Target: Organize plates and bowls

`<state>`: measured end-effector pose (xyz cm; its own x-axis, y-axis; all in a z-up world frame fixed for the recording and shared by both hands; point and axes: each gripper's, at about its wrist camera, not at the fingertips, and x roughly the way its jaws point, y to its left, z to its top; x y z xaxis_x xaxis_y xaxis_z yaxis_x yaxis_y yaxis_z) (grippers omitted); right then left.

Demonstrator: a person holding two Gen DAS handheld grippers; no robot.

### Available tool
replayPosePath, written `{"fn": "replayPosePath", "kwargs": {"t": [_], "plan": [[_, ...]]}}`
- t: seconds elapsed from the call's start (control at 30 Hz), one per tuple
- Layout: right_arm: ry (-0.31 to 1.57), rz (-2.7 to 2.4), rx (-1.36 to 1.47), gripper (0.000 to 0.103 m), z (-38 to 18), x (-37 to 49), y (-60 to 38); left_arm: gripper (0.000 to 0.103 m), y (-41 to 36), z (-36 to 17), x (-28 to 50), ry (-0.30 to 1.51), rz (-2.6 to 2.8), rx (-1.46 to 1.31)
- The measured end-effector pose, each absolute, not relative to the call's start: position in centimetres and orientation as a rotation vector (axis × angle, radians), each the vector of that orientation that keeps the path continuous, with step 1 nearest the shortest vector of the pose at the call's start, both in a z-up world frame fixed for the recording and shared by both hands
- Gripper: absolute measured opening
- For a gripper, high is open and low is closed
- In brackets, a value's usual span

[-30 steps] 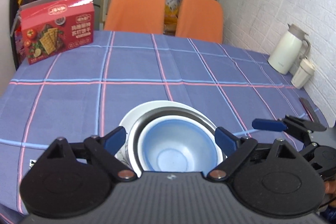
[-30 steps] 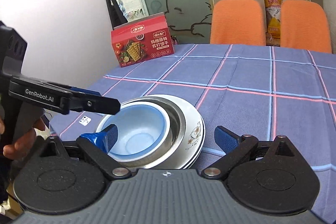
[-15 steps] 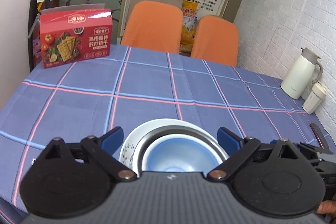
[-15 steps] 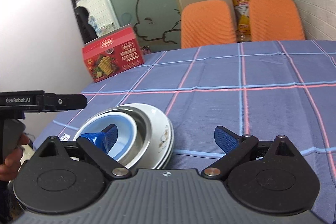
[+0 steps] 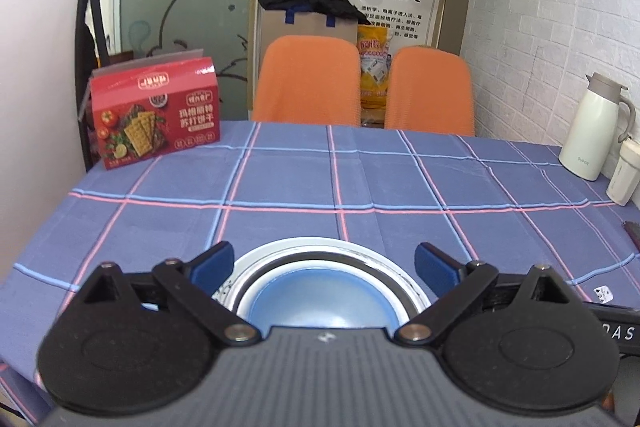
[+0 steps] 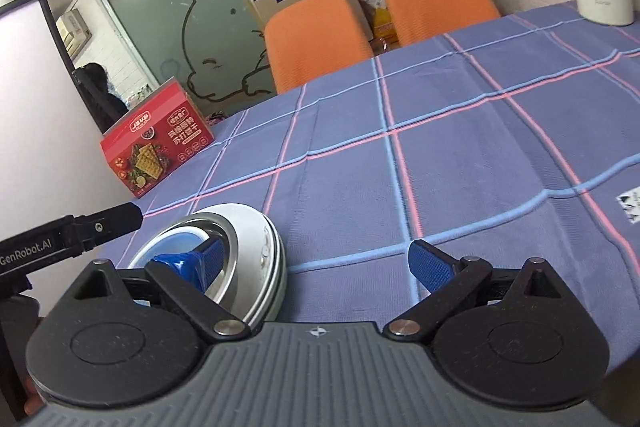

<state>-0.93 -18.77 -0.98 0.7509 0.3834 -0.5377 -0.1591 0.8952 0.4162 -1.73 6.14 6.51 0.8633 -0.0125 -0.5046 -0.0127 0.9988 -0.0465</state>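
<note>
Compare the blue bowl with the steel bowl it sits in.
The blue bowl is matte with a pale rim; the steel bowl is shiny metal. The blue bowl is the smaller, nested inside; the steel bowl rings it and itself rests on the white plate. Both are round, upright and share one stack on the tablecloth.

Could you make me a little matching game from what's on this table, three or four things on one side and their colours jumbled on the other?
Things:
1. innermost bowl
2. cracker box
3. thermos jug
4. chairs

Colours:
a. orange
b. cream white
c. light blue
d. red

Pairs: 1-c, 2-d, 3-b, 4-a
</note>
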Motion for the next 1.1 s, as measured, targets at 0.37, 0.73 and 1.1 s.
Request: {"fn": "replayPosePath", "kwargs": {"t": [0.37,0.73,1.1], "plan": [[0.581,0.238,0.29,0.087,-1.0,-7.0,-18.3,0.096,5.3,5.1,-8.4,0.504,-0.033,-0.05],[0.54,0.205,0.261,0.087,-2.2,-12.5,-18.2,0.096,5.7,1.9,-14.4,0.511,-0.028,-0.061],[0.472,0.21,0.246,0.087,-1.9,-16.0,-18.3,0.096,4.6,1.6,-18.4,0.455,-0.031,-0.017]]}}
